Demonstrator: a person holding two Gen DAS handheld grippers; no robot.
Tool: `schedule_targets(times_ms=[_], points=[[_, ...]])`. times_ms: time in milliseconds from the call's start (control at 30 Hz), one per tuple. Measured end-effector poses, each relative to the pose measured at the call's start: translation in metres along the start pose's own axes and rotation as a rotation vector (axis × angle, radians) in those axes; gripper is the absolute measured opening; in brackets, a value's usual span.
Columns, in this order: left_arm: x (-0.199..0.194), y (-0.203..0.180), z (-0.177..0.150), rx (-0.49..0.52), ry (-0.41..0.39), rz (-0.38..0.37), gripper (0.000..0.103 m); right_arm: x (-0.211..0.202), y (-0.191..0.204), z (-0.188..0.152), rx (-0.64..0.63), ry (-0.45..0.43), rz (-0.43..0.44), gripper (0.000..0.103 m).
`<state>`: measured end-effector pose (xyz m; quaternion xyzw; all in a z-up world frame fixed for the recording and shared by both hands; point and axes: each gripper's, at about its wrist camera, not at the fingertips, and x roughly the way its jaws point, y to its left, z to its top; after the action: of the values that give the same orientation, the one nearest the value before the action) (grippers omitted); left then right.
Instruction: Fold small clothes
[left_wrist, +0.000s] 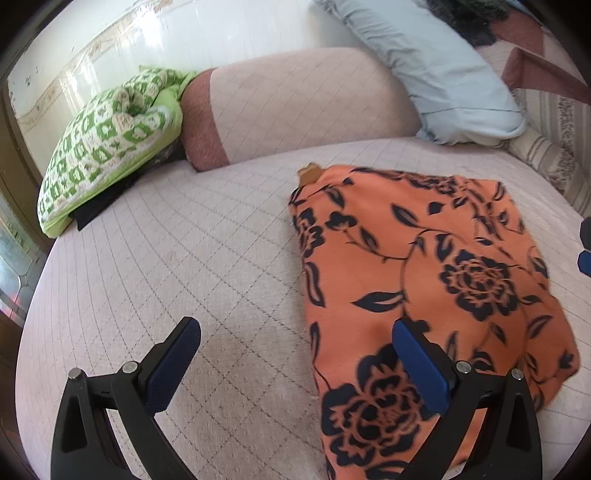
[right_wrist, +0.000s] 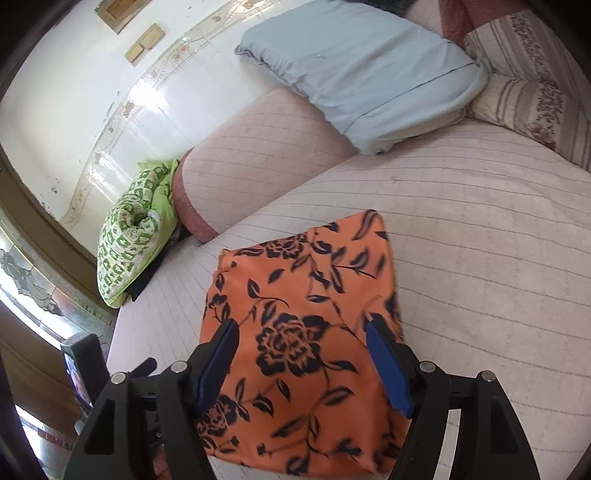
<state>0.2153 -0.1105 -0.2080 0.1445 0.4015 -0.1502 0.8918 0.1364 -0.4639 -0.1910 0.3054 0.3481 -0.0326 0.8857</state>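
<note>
1. The orange floral garment (right_wrist: 299, 332) is lying on the pale quilted bed cover (right_wrist: 480, 240), already doubled into a rough rectangle, with one flap lapping over near its far edge.
2. The right gripper (right_wrist: 301, 363) is hanging just above the near part of that garment, its jaws standing wide with nothing between the blue pads (right_wrist: 388, 369); cloth is showing below them, not pinched.
3. The left gripper (left_wrist: 295, 363) is also standing wide and empty. Its right-hand finger is sitting over the garment's near left edge, while its left-hand finger is over bare cover.
4. I am judging that a fold is being let go, so the step in hand is a release between folds.
5. The next move is probably calling for both tools to drop to one edge, pinch only the top layers, and carry them across evenly.
6. A green patterned cushion (left_wrist: 107, 147) is lying well beyond the left tool, clear of the work.
</note>
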Motion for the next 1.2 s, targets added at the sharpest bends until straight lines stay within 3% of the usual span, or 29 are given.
schedule_targets(times_ms=[233,433,667,800,1000,1200], points=[[-0.016,-0.003,0.000,0.008,-0.035,-0.025,0.103,-0.018,-0.029,0.009,0.060,-0.027,-0.034,0.075],[-0.008,-0.001,0.001,0.000,-0.012,-0.031,0.103,0.006,-0.042,0.013,0.074,0.057,-0.063,0.075],[0.002,0.000,-0.001,-0.010,0.015,-0.050,0.103,0.025,-0.045,0.012,0.071,0.125,-0.057,0.075],[0.009,-0.001,-0.003,-0.024,0.049,-0.099,0.103,0.030,-0.050,0.011,0.071,0.150,-0.059,0.075],[0.015,-0.006,-0.007,-0.022,0.064,-0.108,0.103,0.027,-0.054,0.010,0.086,0.147,-0.035,0.075],[0.022,-0.009,-0.011,-0.024,0.086,-0.113,0.103,0.030,-0.040,0.007,0.007,0.151,-0.063,0.075]])
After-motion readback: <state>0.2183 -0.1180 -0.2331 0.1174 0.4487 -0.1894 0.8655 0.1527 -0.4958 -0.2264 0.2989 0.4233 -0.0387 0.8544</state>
